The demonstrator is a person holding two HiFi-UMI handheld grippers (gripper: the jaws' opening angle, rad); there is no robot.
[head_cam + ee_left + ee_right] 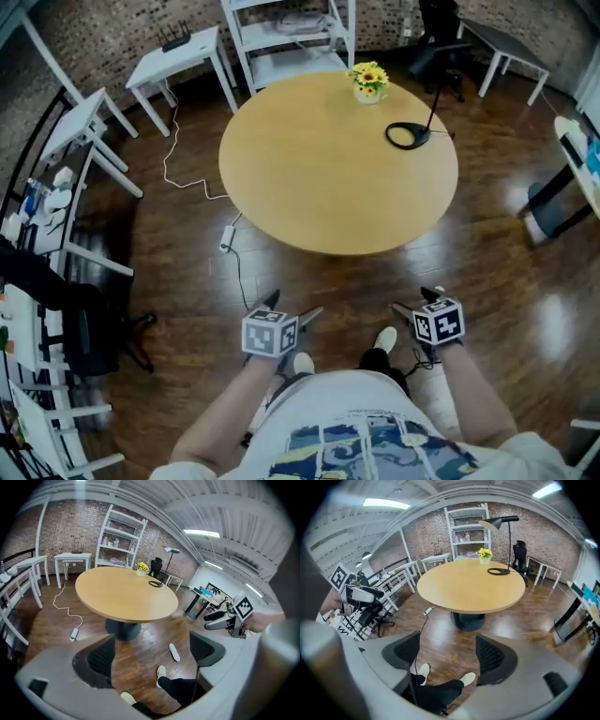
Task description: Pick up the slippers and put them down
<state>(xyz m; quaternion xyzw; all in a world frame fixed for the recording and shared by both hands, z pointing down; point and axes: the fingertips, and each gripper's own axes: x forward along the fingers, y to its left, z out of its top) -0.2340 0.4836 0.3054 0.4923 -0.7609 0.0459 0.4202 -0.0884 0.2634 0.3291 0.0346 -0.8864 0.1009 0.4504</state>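
Observation:
One white slipper (pixel 174 652) lies flat on the dark wood floor, shown only in the left gripper view, just beyond the person's white-shod foot (pixel 161 672). Both grippers hang in the air in front of the person, well above the floor. My left gripper (pixel 295 305) is open, and only floor and the person's feet show between its pads (pixel 98 660). My right gripper (pixel 414 300) has its jaws a little apart with nothing in the gap; its pads (pixel 497 656) frame the person's two feet (pixel 468 678). I see no second slipper.
A round wooden table (pixel 337 159) on a black pedestal stands ahead, with a pot of yellow flowers (pixel 367 82) and a black lamp base (pixel 408 136). A white cable and plug block (pixel 227 239) lie on the floor at its left. White desks and a black chair (pixel 84 328) line the left side.

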